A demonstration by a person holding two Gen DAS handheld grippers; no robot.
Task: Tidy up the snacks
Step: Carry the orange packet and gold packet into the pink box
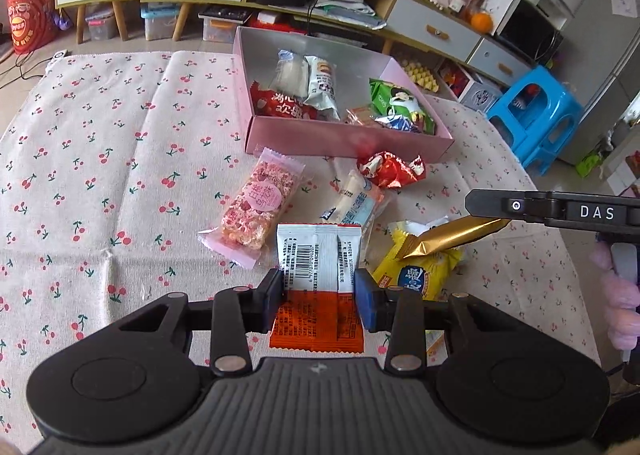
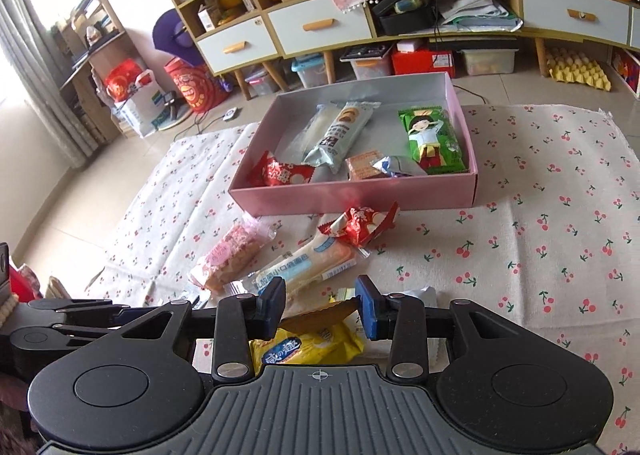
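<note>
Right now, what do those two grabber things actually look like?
Each hand-held gripper is black plastic: a ribbed grey-black body, two round discs, silver-riveted link bars and two blue-padded fingers. The left and right look identical. White letters "DAS" mark the right one's side. A fuzzy pink sleeve shows behind it.

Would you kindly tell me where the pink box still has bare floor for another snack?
Inside the pink box, the back strip along the far wall is bare, as is the back left corner beside the white bun packet. The front is crowded, from the red candy to the green packet.
</note>
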